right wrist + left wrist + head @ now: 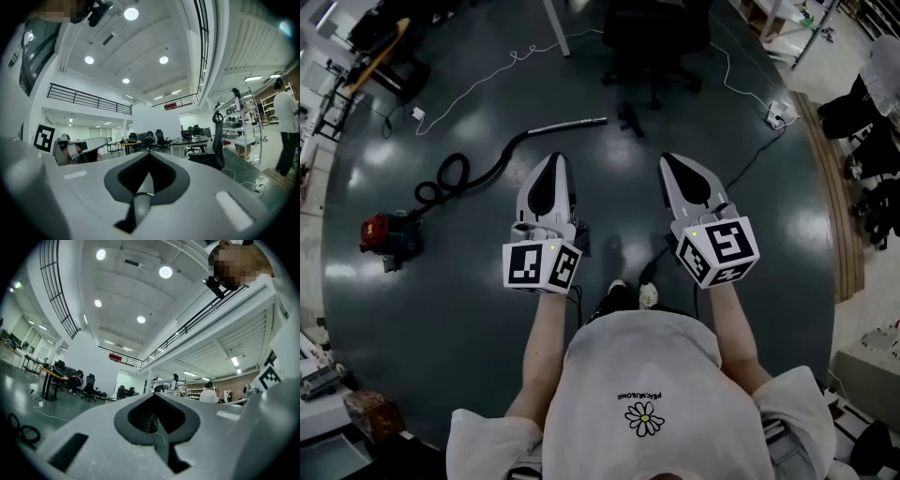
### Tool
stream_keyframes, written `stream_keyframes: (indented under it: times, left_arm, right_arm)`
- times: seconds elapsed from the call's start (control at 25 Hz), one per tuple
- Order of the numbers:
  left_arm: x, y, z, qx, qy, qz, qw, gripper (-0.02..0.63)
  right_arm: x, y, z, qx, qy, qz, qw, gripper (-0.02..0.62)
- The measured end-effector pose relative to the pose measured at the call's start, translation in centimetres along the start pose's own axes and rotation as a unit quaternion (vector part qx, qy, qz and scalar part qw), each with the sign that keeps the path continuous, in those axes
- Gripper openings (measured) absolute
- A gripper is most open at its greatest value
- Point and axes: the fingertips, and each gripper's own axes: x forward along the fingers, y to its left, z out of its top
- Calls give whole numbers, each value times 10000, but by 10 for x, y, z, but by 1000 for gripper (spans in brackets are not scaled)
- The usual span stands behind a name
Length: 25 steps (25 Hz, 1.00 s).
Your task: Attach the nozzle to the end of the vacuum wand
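Note:
A red vacuum cleaner point(387, 235) sits on the dark floor at the left. Its black hose point(453, 175) coils and runs right to a thin metal wand point(569, 124) lying flat. A small black nozzle point(629, 119) lies just right of the wand's end, apart from it. Both grippers are held up in front of the person, well short of these parts. My left gripper point(554, 159) is shut and empty, its jaws meeting at the tip point(153, 395). My right gripper point(669, 159) is also shut with nothing in it point(147, 153).
A black office chair point(656, 42) stands beyond the nozzle. A white cable point(492, 75) trails over the floor at the back left, and a power strip point(780, 114) lies at the right. Shelves and clutter line the room's edges. A person point(286, 126) stands at far right.

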Motion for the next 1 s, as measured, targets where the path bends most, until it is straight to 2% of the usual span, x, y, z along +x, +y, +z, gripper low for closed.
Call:
stream_keyframes:
  times: [0.2,0.32,0.56,0.76,1.0]
  left_arm:
    - [15,23,-12,12,84,244,9997,2]
    - [40,51,-24,-57,106,367,9993,2]
    - [144,126,-36,-138,-124,248,9995,2]
    - [237,192,-32,-166,-48,5,9999,2]
    - [300,253,-35,-202,31,-48,9998,2]
  right_arm:
    - [17,-29,-15,79,169,-56,9998,6]
    - [49,-46,-22,24,298,-104,9995,6]
    - [166,-89,-15,-86,324,-196,9992,6]
    - [273,-121,5,-333,433,-425,9976,6]
    - [356,-139,10,-356,502,-520,9967,6]
